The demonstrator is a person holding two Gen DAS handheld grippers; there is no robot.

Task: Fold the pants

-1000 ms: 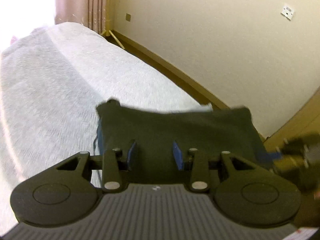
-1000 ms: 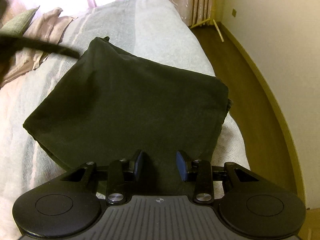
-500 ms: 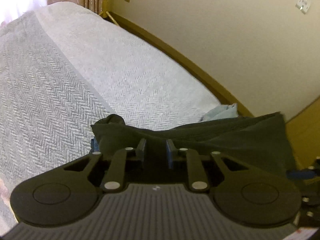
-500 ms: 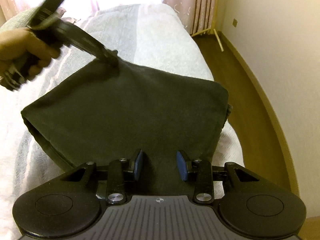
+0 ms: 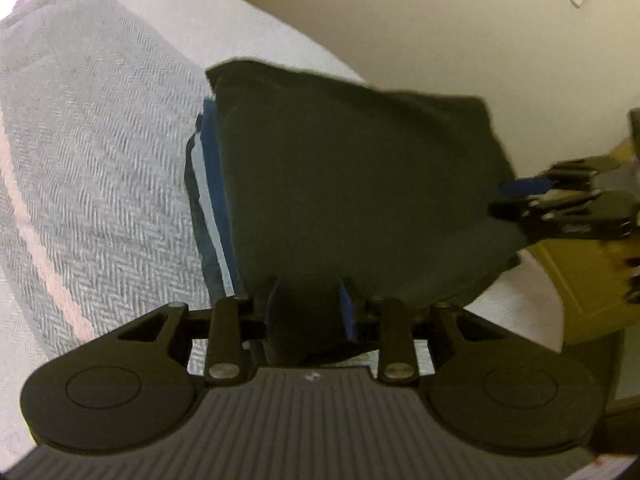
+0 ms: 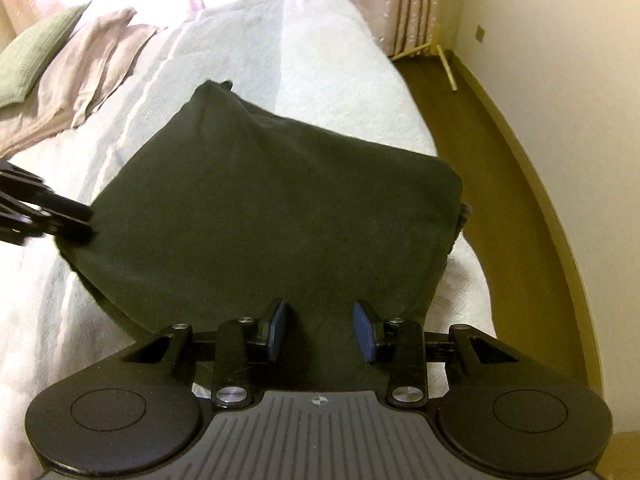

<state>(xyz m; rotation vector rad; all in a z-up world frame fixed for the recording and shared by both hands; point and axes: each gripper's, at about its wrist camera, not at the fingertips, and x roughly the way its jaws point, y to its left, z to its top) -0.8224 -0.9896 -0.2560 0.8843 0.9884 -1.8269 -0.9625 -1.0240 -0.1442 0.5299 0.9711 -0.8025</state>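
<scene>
Seen from the left wrist, the dark pants (image 5: pixel 352 184) lie folded into a compact panel on the herringbone bedspread (image 5: pixel 100 152), filling the frame from centre to two o'clock. The left gripper (image 5: pixel 308 304) has dark cloth bunched between its fingers, but how firmly it pinches cannot be told through the blur. A blue-and-white striped layer (image 5: pixel 206 184) peeks from under the pants at nine o'clock. The right gripper (image 5: pixel 532 196) meets the far corner at three o'clock.

From the right wrist, the pants (image 6: pixel 264 216) spread from centre toward twelve o'clock, near the bed's floor-side edge. The right gripper (image 6: pixel 320 328) stands with fingers apart over the near hem, gripping nothing. The left gripper (image 6: pixel 68 220) reaches in at nine o'clock to the left corner, apparently to square the fold. Pillows (image 6: pixel 60 72) rest at ten o'clock.
</scene>
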